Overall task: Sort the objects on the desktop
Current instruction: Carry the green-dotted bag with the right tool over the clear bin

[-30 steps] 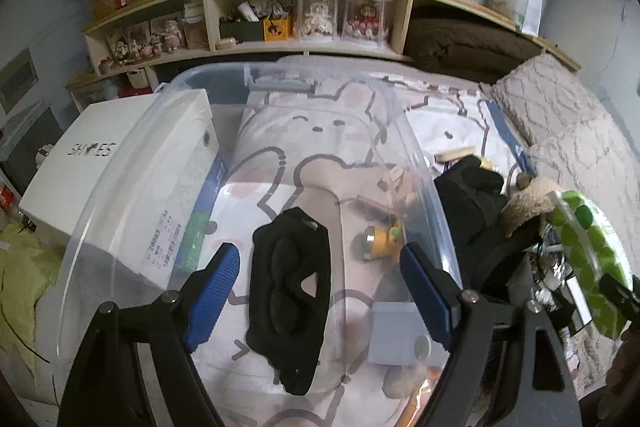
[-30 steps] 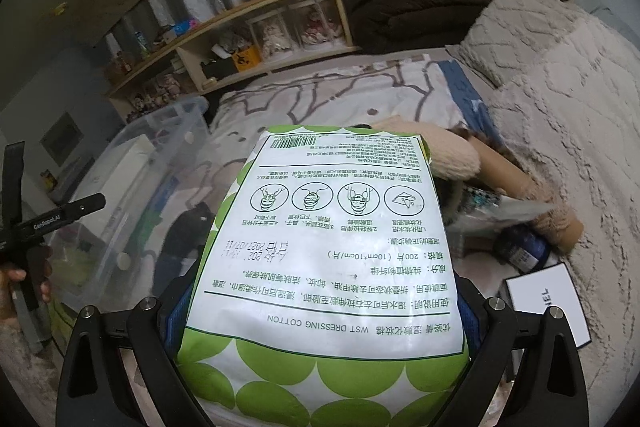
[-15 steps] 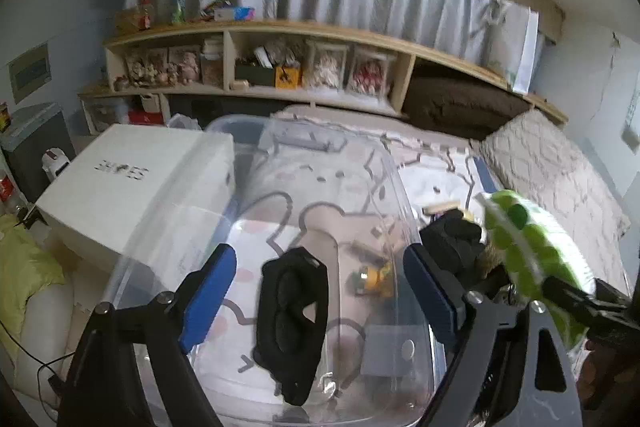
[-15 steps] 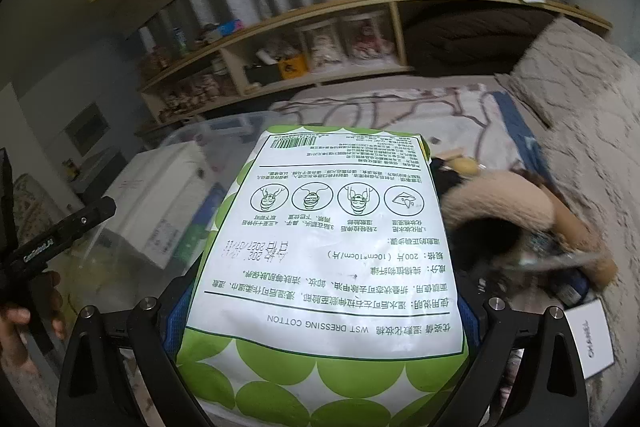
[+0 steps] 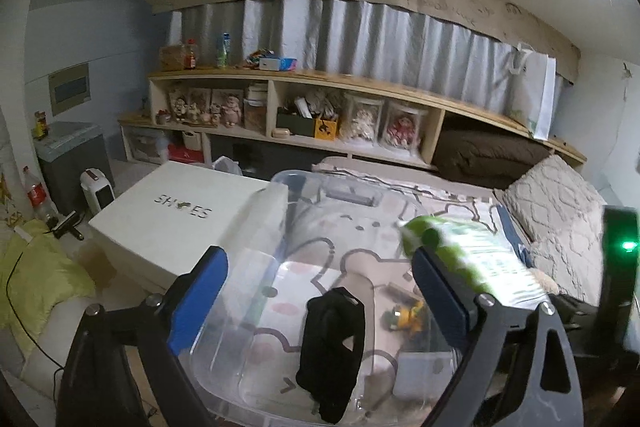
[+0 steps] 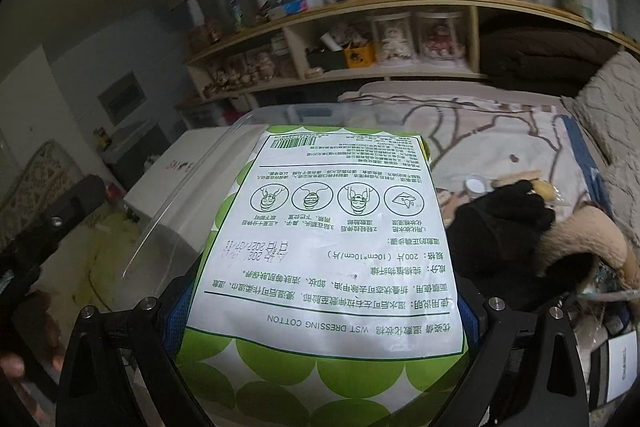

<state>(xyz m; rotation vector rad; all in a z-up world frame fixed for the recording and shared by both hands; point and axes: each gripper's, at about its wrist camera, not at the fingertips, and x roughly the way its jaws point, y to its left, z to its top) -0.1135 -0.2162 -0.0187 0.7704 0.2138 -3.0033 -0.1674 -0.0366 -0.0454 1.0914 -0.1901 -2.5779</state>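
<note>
Cotton pack (image 6: pixel 328 247) sits clamped in the right hand-held gripper (image 6: pixel 326 311); the left hand-held gripper (image 5: pixel 320 291), empty, is opening above the clear bin (image 5: pixel 256 391).

A green-and-white pack of cotton pads (image 6: pixel 328 251), soft and flat, shows its printed white label and barcode and is held in the air at the near right edge of the clear plastic bin (image 5: pixel 256 311). Inside the bin lie a black eye mask (image 5: pixel 334 343) draped at the front, a small yellow-green toy (image 5: pixel 404 317) right of it, and a white box (image 5: pixel 418 375) at the front right corner.
</note>
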